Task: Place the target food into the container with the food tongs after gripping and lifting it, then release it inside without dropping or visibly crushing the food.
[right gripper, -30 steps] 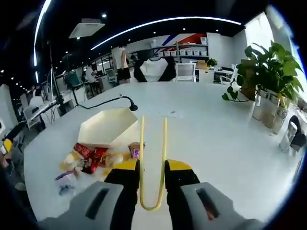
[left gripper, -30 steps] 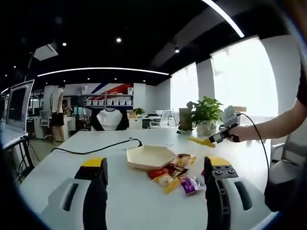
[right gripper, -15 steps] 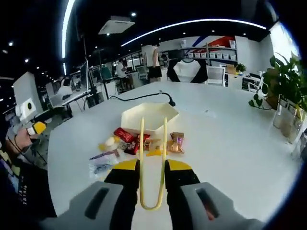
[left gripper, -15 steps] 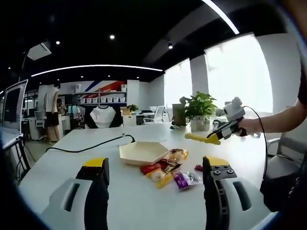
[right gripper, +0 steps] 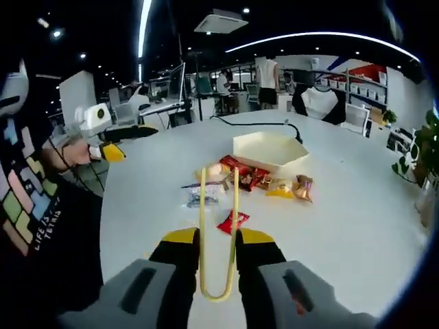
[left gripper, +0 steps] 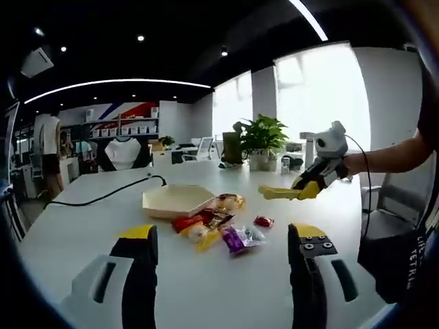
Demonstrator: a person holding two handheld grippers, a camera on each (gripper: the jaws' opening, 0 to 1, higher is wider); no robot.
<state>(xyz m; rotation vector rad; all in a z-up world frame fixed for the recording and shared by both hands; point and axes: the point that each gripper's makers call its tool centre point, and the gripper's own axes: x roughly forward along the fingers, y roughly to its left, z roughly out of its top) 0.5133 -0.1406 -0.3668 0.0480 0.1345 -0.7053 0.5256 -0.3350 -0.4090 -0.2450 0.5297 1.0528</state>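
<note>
The left gripper (left gripper: pixel 218 241) hangs above the white tabletop (left gripper: pixel 82 226) with its two yellow-tipped jaws spread wide and nothing between them. Ahead of it a loose pile of wrapped snacks (left gripper: pixel 216 228) lies on the table, touching the near side of the pale yellow hexagonal paper tray (left gripper: pixel 177 201), which holds no food. The right gripper (right gripper: pixel 217 238) has its jaws closed on the bent end of the yellow plastic food tongs (right gripper: pixel 219 229), whose two arms stand parallel and slightly apart, pointing over a small red packet (right gripper: pixel 232 222) toward the pile. In the left gripper view the tongs' tips (left gripper: pixel 273 192) float above the table, right of the snacks
</note>
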